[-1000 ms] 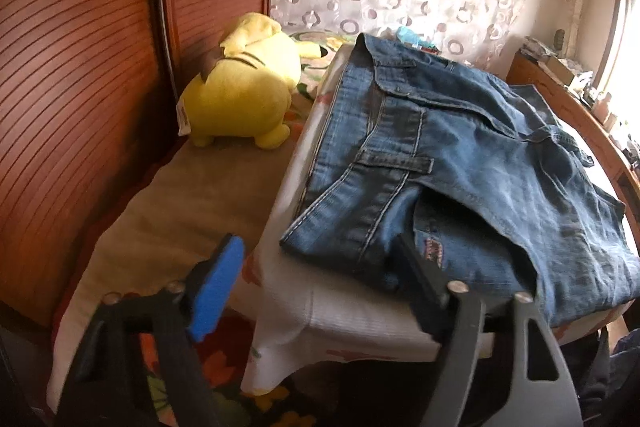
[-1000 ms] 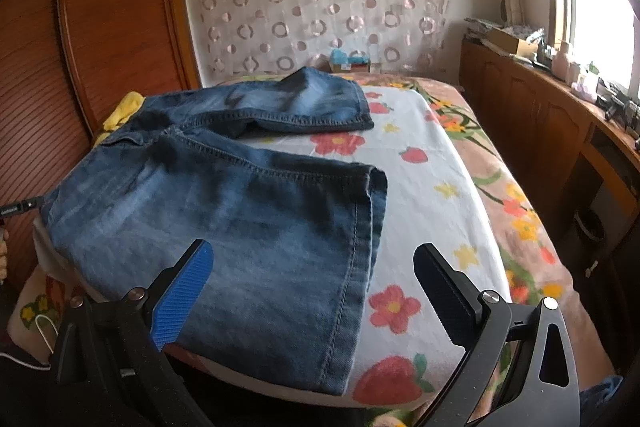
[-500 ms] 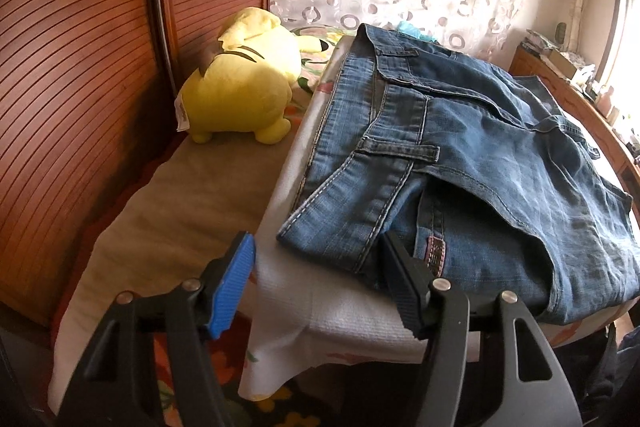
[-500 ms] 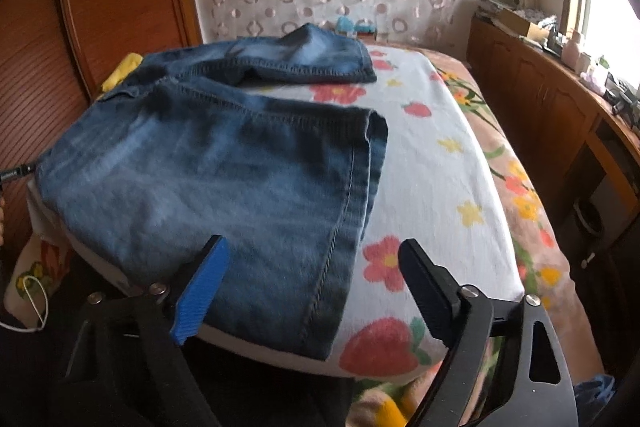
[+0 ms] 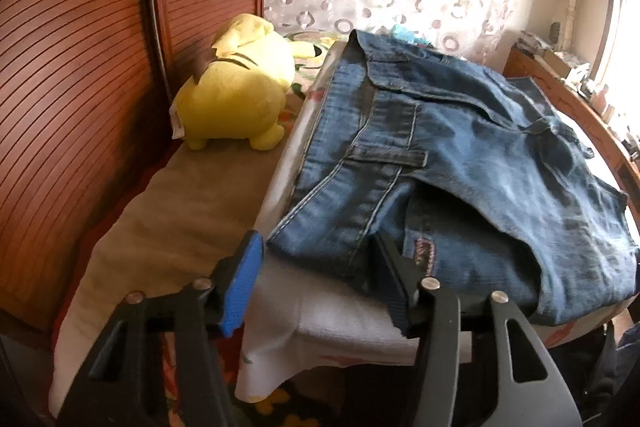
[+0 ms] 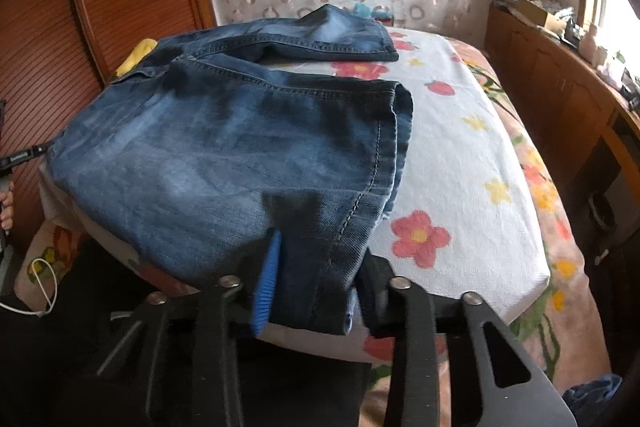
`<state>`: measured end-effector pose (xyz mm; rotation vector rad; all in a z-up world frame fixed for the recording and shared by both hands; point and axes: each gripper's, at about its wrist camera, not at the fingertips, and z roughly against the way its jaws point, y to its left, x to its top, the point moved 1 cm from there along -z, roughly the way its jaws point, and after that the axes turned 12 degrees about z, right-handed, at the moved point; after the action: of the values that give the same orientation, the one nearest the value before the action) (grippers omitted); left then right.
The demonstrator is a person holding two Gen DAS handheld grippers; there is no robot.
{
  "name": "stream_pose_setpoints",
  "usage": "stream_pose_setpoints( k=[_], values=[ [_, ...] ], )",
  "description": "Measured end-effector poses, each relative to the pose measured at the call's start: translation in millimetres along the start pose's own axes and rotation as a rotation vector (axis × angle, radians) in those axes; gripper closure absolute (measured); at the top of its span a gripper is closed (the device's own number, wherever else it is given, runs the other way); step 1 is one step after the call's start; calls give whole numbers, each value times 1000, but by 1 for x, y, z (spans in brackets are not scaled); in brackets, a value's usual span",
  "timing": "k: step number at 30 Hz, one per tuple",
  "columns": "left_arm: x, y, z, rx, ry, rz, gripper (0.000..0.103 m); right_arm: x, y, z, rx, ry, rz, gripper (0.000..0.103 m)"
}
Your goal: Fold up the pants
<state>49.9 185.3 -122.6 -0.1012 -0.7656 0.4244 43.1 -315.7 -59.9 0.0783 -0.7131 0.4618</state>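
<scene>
Blue jeans [image 5: 460,167] lie on the bed, legs folded back over the waist. In the left wrist view my left gripper [image 5: 316,279] is open, its jaws on either side of the near waistband corner, which lies between the blue pad and the dark finger. In the right wrist view the jeans [image 6: 224,155] spread across the floral sheet. My right gripper [image 6: 316,291] has narrowed around the near hem corner of the leg; the denim fills the gap between the pads.
A yellow plush toy [image 5: 236,95] sits by the wooden headboard [image 5: 72,75]. The floral white sheet [image 6: 460,167] covers the bed. A wooden cabinet [image 6: 560,95] runs along the right side. A beige towel [image 5: 180,219] lies left of the jeans.
Both grippers moved forward to the jeans' near edge. The left jaws narrowed around the waistband corner. The right jaws closed in on the hem corner.
</scene>
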Motion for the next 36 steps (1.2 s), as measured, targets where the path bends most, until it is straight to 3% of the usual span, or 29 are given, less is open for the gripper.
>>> stream_pose_setpoints(
  k=[2,5,9,18,20,21,24,29,36],
  values=[
    [1,-1,0,-2,2,2,51,1,0,-1,14,-2,-1,85],
    [3,2,-2,-21,9,21,52,2,2,-1,13,-5,9,89],
    [3,3,-4,-25,13,31,51,2,2,0,19,-12,11,92],
    [1,-11,-11,47,19,-45,47,3,3,2,40,-25,11,96],
    [1,-11,-10,37,16,-57,54,4,2,5,43,-38,11,96],
    [1,-12,-10,27,15,-57,66,6,2,6,44,-45,11,97],
    [-1,-17,-7,7,17,-69,86,10,1,12,44,-69,13,97],
    [7,-26,10,-16,-33,-71,94,22,-1,20,39,-103,25,98],
    [27,-43,37,-53,-96,-103,96,52,-3,31,15,-163,72,98]
  ],
)
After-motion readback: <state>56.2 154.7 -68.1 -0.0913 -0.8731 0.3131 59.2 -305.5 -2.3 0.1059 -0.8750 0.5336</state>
